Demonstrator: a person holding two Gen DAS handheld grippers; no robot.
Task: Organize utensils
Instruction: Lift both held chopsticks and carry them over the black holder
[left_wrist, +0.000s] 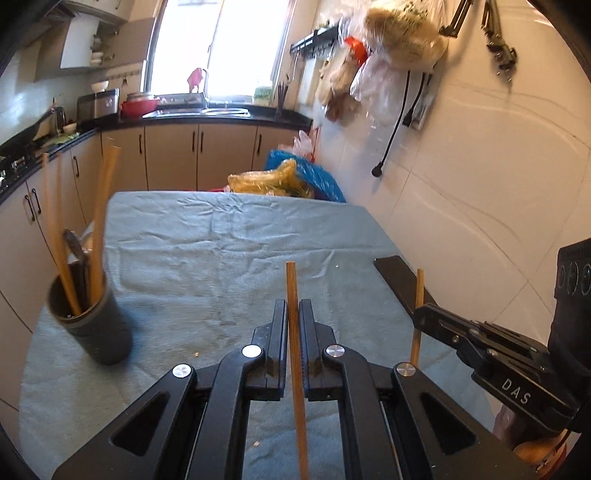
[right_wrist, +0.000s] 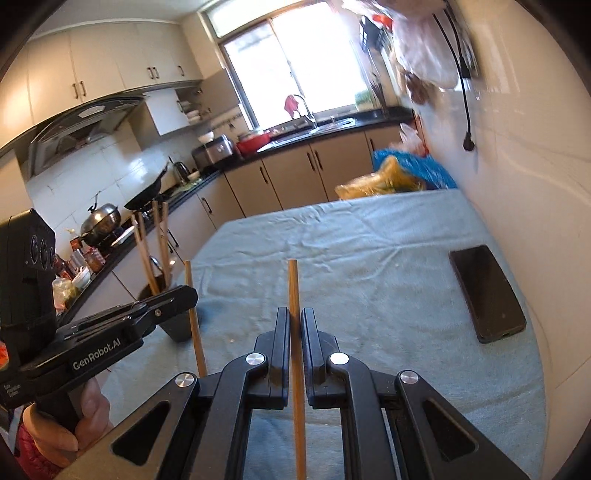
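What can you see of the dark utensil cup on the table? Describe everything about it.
The utensil cup is a dark grey, round, open-topped holder, plastic by its look. It stands on the blue-grey cloth near the table's left edge, looking tilted through the fisheye lens. Pale wooden chopsticks and a dark-handled utensil lean inside. Neither gripper touches it.

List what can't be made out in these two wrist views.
- Lower end of the wooden chopstick in the left tongs: cut off by the bottom edge, left wrist view.
- Dark grey utensil cup: contents blurred in the left view; mostly hidden behind the left tongs in the right view.
- Lower end of the right tongs' chopstick: cut off likewise.
- Bags on the wall: blurred.
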